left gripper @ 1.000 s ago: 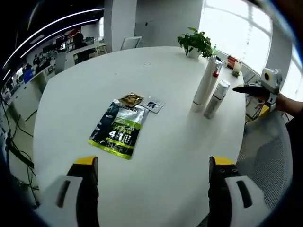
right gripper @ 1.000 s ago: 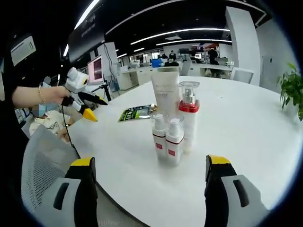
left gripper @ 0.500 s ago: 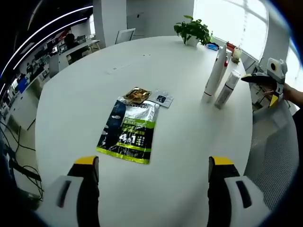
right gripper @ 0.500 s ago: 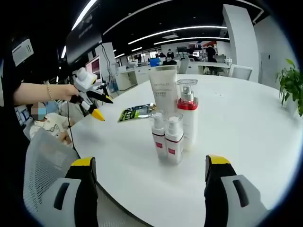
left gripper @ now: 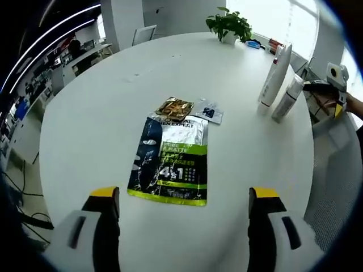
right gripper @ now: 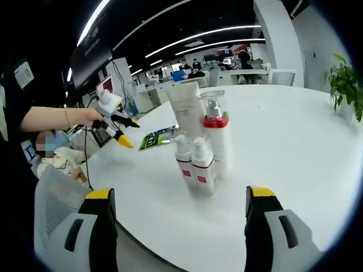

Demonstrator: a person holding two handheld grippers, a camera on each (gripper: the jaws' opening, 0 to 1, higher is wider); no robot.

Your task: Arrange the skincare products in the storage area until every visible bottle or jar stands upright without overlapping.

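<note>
Several skincare products stand upright in a tight cluster near the table edge: a tall white tube (right gripper: 185, 107), a pump bottle with a red collar (right gripper: 216, 136) and two small red-labelled bottles (right gripper: 182, 160) (right gripper: 203, 167). My right gripper (right gripper: 180, 198) is open, a short way in front of them. From the left gripper view the tube (left gripper: 274, 78) and a small bottle (left gripper: 288, 100) rise at the far right, with the right gripper (left gripper: 324, 90) beside them. My left gripper (left gripper: 182, 195) is open above a green and silver pouch (left gripper: 168, 161); a hand holds it (right gripper: 118, 126).
A brown sachet (left gripper: 174, 107) and a small silver sachet (left gripper: 209, 111) lie just beyond the pouch on the round white table (left gripper: 102, 102). A potted plant (left gripper: 229, 25) stands at the far edge. A mesh chair (right gripper: 57, 198) sits by the near rim.
The left gripper's camera has moved in over the pouch, which now sits nearer and larger. The right view has shifted slightly. The bottles have not moved.
</note>
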